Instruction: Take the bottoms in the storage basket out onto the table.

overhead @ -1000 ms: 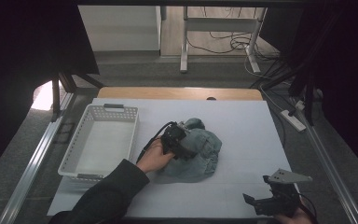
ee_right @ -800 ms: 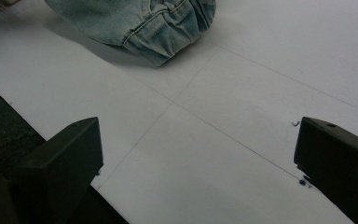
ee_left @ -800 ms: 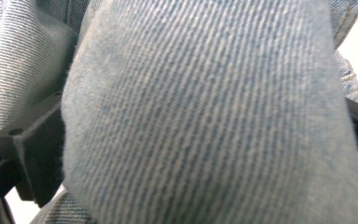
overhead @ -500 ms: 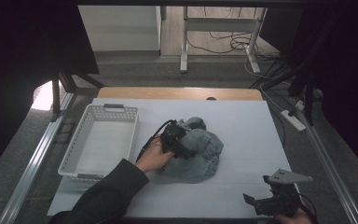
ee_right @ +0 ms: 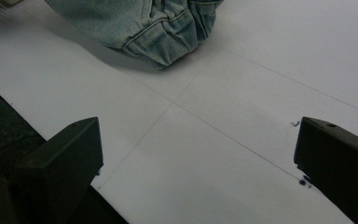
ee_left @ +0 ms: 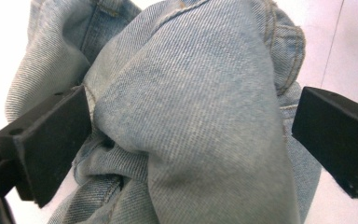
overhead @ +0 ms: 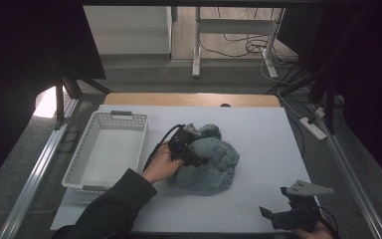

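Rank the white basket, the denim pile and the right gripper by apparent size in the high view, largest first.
1. White basket
2. Denim pile, somewhat smaller
3. Right gripper, smallest, although it sits nearest the camera

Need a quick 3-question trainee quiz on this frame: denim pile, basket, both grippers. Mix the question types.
1. True or false: the white basket has denim in it.
2. The left gripper is: A) open, with a fold of the denim garment between its jaws; B) shut on the basket rim; C) parked off the table.
3. Fill in: the right gripper sits open near the table's front edge, ____ the garment.

Key
1. False. The basket looks empty; the garment lies bunched on the white table to its right.
2. A. The left gripper view shows a gap beside one jaw, so no pinch yet.
3. Apart from; nothing lies between its jaws.
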A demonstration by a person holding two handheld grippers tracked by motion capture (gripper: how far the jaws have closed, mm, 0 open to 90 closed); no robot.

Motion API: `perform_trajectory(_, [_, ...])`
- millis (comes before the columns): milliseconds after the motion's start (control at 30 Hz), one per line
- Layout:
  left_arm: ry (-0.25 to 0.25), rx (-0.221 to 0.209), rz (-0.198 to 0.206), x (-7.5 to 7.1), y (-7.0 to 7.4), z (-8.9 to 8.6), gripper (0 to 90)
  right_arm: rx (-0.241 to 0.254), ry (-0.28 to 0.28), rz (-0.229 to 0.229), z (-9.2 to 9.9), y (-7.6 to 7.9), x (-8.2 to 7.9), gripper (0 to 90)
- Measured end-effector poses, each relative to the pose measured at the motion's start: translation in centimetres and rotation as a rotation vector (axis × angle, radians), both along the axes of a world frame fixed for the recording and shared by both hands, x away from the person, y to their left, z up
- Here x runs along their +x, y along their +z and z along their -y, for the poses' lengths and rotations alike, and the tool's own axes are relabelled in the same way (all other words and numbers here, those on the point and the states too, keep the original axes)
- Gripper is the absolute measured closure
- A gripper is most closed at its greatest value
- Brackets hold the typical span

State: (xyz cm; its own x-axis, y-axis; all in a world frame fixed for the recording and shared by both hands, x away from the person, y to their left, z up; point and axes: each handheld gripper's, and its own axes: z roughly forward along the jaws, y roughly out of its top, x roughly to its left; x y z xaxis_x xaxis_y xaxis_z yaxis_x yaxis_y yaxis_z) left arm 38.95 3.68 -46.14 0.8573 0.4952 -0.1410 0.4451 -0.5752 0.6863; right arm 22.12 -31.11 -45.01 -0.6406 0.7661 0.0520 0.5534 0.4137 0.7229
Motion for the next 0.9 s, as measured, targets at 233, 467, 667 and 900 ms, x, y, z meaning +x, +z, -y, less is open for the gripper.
perform_trajectory(233, [-0.028,-0.038,0.0,-0.1,0.5,-0.2,0.0,0.0,0.001,0.0,0.0,0.0,0.0,1.5])
perform_trajectory(467, [-0.053,-0.061,-0.008,-0.1,0.6,-0.5,0.0,-0.002,0.003,0.001,0.0,0.0,0.0,1.5])
perform_trajectory(667, [-0.066,-0.116,-0.017,-0.2,1.1,-0.9,0.0,-0.001,0.004,0.0,0.0,0.0,0.0,1.5])
perform_trajectory(900, [-0.065,-0.111,0.001,-0.6,1.5,-1.0,0.0,-0.002,0.004,-0.001,0.0,0.0,0.0,1.5])
